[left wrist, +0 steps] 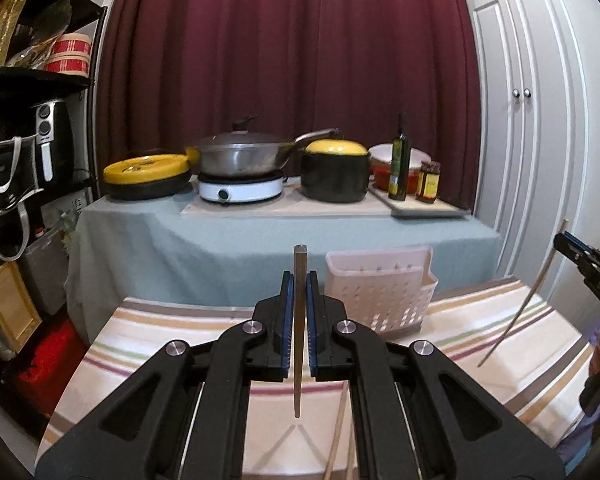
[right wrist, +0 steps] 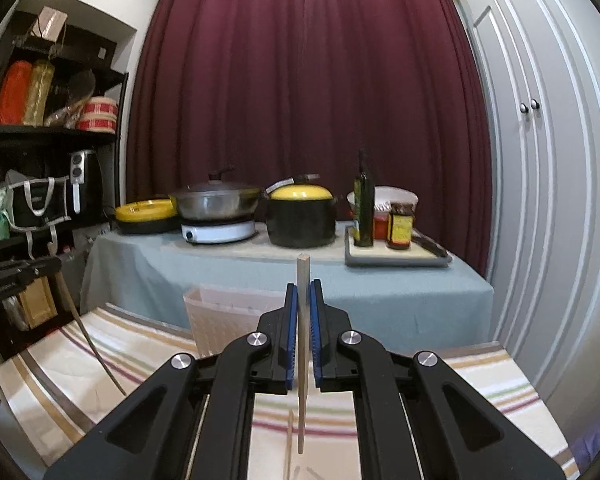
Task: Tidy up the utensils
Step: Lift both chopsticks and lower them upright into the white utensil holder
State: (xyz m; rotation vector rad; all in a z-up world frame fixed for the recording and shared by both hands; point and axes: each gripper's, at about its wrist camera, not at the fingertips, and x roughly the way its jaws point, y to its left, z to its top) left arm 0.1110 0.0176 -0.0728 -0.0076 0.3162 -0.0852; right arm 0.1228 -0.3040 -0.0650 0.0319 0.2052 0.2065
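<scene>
Wooden and dark, a brown chopstick (left wrist: 299, 328) stood upright in the left claw (left wrist: 299, 280), whose blue pads were closed on it. The right claw (right wrist: 305, 288) gripped a pale wooden chopstick (right wrist: 303, 356) the same way. Both hung above the striped cloth surface (left wrist: 480, 332), near the white perforated plastic holder (left wrist: 380, 288). I judged each stick should stay vertical and be lowered tip first into one compartment, slowly.

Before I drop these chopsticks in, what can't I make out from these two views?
- White utensil caddy: interior hidden by its front wall in the left wrist view; right gripper covers its right side in the right wrist view.
- Third chopstick on the table: mostly behind the left gripper.
- Jar label: too small.
</scene>
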